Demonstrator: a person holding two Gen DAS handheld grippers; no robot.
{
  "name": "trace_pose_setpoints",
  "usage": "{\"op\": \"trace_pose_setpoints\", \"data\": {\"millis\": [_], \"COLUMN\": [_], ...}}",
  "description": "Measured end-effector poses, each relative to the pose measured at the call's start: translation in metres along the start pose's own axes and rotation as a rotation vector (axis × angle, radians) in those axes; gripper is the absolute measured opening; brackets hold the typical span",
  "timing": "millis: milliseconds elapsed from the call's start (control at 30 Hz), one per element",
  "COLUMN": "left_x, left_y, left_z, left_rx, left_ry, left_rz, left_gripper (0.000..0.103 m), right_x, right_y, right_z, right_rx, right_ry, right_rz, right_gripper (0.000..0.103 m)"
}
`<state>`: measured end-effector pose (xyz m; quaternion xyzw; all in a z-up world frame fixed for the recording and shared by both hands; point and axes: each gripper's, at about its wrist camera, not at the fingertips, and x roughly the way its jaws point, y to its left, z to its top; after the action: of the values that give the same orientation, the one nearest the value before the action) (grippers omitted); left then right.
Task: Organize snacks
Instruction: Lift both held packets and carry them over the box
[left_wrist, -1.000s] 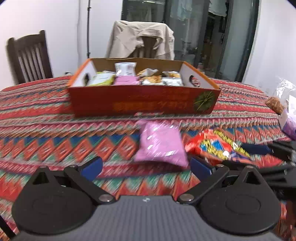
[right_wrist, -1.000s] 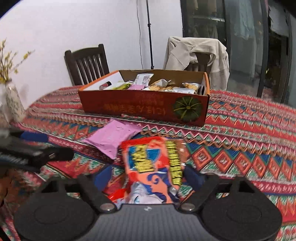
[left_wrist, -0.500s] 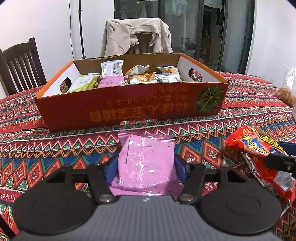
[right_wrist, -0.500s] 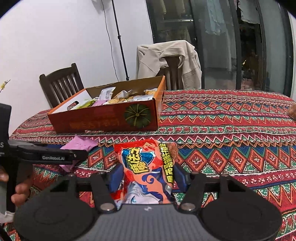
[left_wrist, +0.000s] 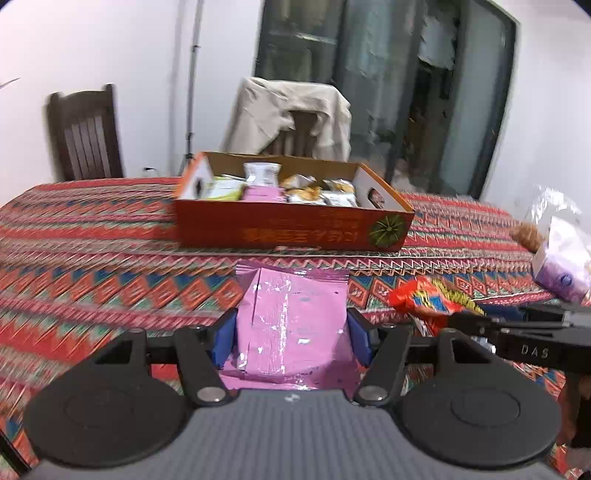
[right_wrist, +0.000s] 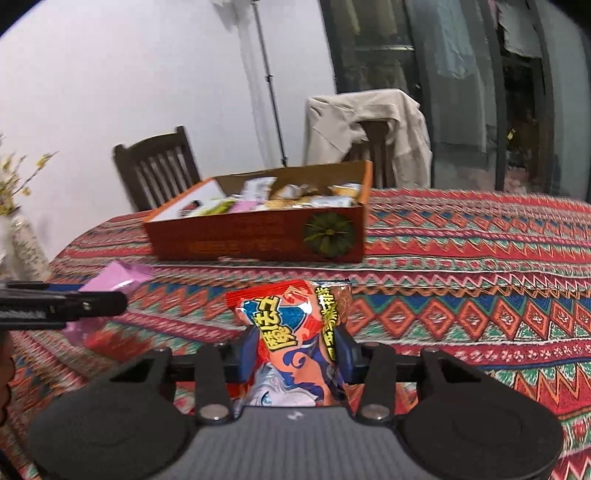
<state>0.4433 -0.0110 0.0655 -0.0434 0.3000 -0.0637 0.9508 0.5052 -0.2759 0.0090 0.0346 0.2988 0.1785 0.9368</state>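
I have a packet in each claw and I judge this to be the carry step, with both snacks picked up and bound for the orange box (left_wrist: 291, 230) that sits at twelve o'clock in both wrist views. My left claw (left_wrist: 291, 332) is clamped on the pink packet (left_wrist: 291, 325), its blue pads (left_wrist: 226, 338) pressing the two side edges, and the packet looks lifted clear of the surface (left_wrist: 92, 258), though the blur there makes that hard to swear to. My right claw (right_wrist: 295, 350) has just been closing and now pinches the red snack bag (right_wrist: 291, 328) hard enough that the foil bulges upward between the jaws. In the right view the left claw's arm pokes in at nine o'clock, with the pink packet beside it. The box already holds a row of small packets along its far side, near the back wall; the front strip behind the near wall looks free, as far as I can see over the rim. Next I need to raise both loads above that near wall, travel forward toward twelve o'clock, keep the claws well apart, and release only once each packet hangs over an open spot. The soft bags may sag, so I would clear the rim generously.
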Motion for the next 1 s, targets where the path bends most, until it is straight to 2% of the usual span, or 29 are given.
{"op": "trace_pose_setpoints", "data": {"millis": [267,533,800,900,1000], "left_x": [-0.071,-0.107,-0.116,-0.112,-0.101], "left_y": [0.021,0.020,0.015,0.015,0.018], "left_z": [-0.045,-0.066,-0.066,-0.054,-0.030], "left_rx": [-0.114,-0.119,-0.108,-0.090,-0.075], "left_ry": [-0.012,-0.045,-0.068,-0.079,-0.091], "left_rz": [-0.002,-0.001,-0.012,-0.017,-0.059], "left_gripper": [0.062,0.062,0.062,0.062,0.062], "right_x": [-0.066,-0.117,-0.137,-0.140,-0.140], "right_y": [0.038,0.062,0.066,0.063,0.059], "right_z": [-0.039,-0.050,-0.051,-0.046,-0.031], "right_rx": [-0.013,-0.057,-0.061,-0.049,-0.059], "right_ry": [-0.004,-0.036,-0.067,-0.083,-0.107], "right_rz": [0.007,-0.012,-0.014,-0.006,0.010], "right_gripper": [0.042,0.042,0.042,0.042,0.042]}}
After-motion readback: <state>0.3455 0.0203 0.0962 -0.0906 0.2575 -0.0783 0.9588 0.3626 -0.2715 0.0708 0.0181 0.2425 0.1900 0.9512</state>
